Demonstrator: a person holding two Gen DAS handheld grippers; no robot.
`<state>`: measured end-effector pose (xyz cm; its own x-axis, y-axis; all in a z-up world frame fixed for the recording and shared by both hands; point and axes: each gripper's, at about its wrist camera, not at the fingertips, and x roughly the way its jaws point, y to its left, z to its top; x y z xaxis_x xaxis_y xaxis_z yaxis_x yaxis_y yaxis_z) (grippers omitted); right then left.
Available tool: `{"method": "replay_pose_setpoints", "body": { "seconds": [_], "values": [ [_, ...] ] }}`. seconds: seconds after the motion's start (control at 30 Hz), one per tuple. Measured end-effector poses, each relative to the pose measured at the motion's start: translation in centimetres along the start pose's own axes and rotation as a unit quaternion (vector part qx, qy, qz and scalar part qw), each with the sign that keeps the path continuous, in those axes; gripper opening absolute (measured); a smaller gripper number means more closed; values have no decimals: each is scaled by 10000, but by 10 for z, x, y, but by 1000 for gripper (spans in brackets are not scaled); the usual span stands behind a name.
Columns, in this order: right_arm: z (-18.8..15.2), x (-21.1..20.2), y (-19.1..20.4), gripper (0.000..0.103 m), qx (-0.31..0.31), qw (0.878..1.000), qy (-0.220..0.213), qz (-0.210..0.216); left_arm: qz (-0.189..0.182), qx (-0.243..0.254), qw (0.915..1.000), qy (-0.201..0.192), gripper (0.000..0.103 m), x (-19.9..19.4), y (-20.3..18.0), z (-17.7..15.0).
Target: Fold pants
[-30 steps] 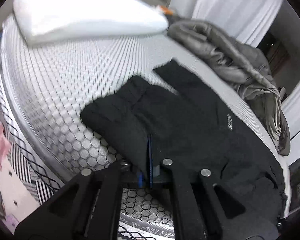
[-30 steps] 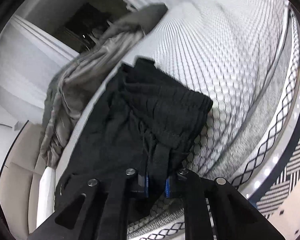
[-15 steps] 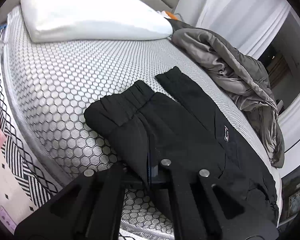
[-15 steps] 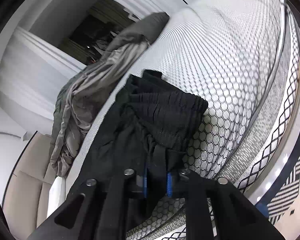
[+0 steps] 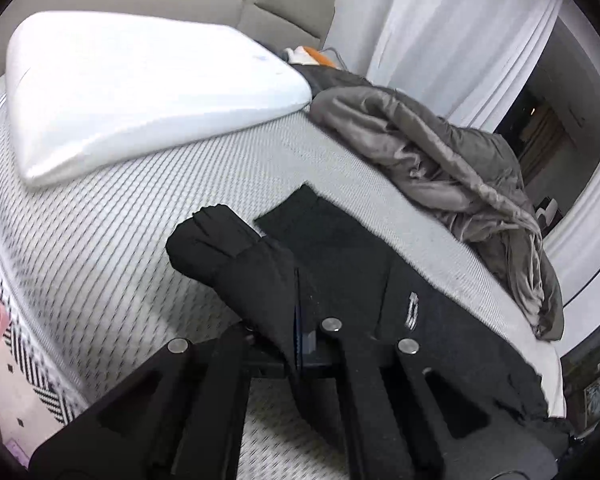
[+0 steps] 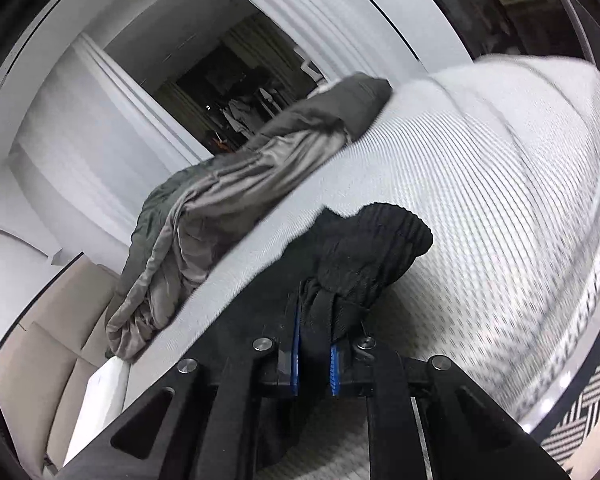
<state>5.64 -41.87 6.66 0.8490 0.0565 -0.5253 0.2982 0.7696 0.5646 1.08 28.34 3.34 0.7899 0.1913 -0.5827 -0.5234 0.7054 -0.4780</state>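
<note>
Black pants (image 5: 340,264) lie on the grey honeycomb-patterned mattress (image 5: 120,216). My left gripper (image 5: 298,320) is shut on a fold of the pants near the cuff end and holds it raised off the bed. My right gripper (image 6: 316,344) is shut on the gathered waistband of the pants (image 6: 364,248), also lifted above the mattress (image 6: 500,208). The rest of the pants hangs between and below the grippers.
A white pillow (image 5: 140,88) lies at the head of the bed by a beige headboard (image 5: 220,4). A crumpled grey blanket (image 5: 452,168) runs along the far side of the bed and also shows in the right wrist view (image 6: 228,208). White curtains (image 5: 460,40) hang beyond.
Both grippers have lifted their held parts of the pants up off the mattress, and the views have tilted up toward the far side of the bed.
</note>
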Motion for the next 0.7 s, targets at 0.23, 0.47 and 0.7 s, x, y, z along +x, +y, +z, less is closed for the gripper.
{"method": "replay_pose_setpoints", "body": {
  "seconds": [0.23,0.47,0.7],
  "values": [
    [50,67,48,10,-165,9989,-101,-437,188,78,9995,247,0,58,-46,58],
    [87,197,87,24,-376,9929,278,-1090,732,250,9936,822,24,178,-89,99],
    [84,266,84,55,-651,9843,716,-1476,765,429,9939,663,102,199,-96,104]
  ]
}}
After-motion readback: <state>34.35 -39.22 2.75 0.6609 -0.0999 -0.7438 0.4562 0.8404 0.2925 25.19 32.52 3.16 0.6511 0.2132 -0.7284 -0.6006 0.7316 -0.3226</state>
